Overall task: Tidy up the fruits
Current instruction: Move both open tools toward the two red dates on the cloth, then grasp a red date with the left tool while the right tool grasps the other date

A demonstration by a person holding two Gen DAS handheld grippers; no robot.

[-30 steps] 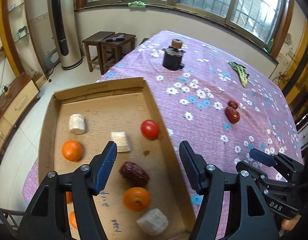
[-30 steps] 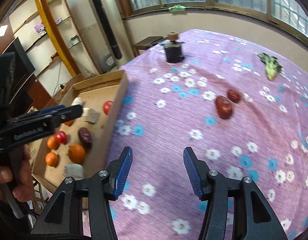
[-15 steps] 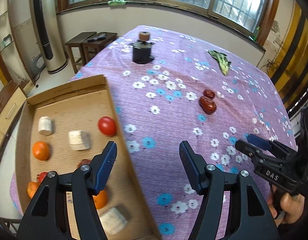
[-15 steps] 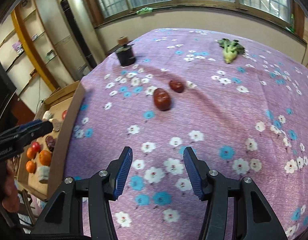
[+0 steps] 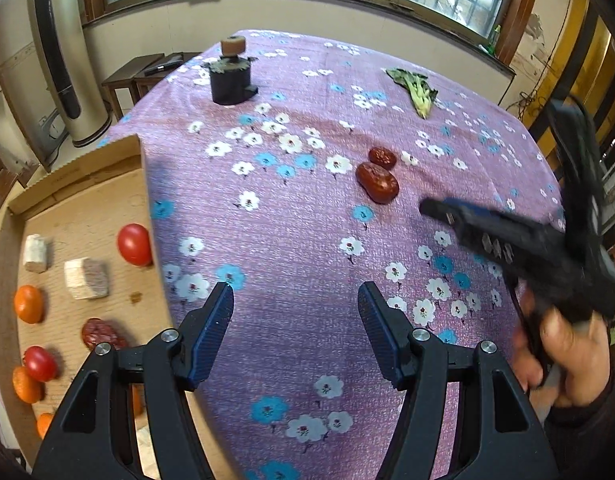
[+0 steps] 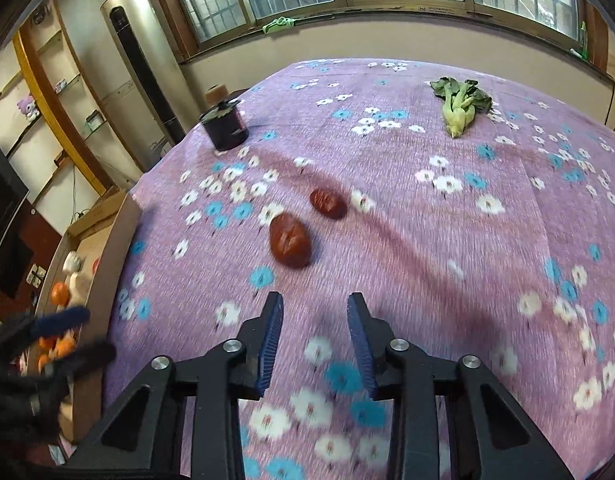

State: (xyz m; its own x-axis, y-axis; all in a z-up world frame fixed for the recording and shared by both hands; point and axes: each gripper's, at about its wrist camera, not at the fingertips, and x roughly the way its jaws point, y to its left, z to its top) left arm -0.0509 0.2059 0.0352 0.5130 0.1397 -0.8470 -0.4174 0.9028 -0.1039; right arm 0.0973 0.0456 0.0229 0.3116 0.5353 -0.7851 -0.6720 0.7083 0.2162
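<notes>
From the left wrist view, the left hand-held gripper (image 5: 295, 308) hangs released, its jaws wide apart and empty above the purple flowered cloth of the bench (image 5: 291, 208). Two dried red dates lie out on the cloth, well apart from the cardboard tray (image 5: 87, 208): the larger date (image 5: 377, 182) and the smaller date (image 5: 382, 157), which sit just beside each other and look to be touching or nearly so. In the tray are a tomato (image 5: 134, 244), oranges, another date and pale chunks. The right hand-held gripper (image 5: 519, 240) shows at the right edge, blurred, so its jaws cannot be read here.

The dates look light, wrinkled and slightly soft, with a glossy skin that could slip, so a gentle squeeze across the short middle of the larger one seems the safest hold. Because the two sit so close, one finger may nudge the neighbour.

From the right wrist view, the right hand-held gripper (image 6: 315, 312) is released and empty, its jaws parted less widely than the left's, with the larger date (image 6: 289, 239) near and ahead, a little to the left of the gap. This view shows a clear strip of cloth between it and the smaller date (image 6: 328, 202), which the left view does not settle. Only the left view shows the tray's contents plainly; here they are a blurred sliver.
</notes>
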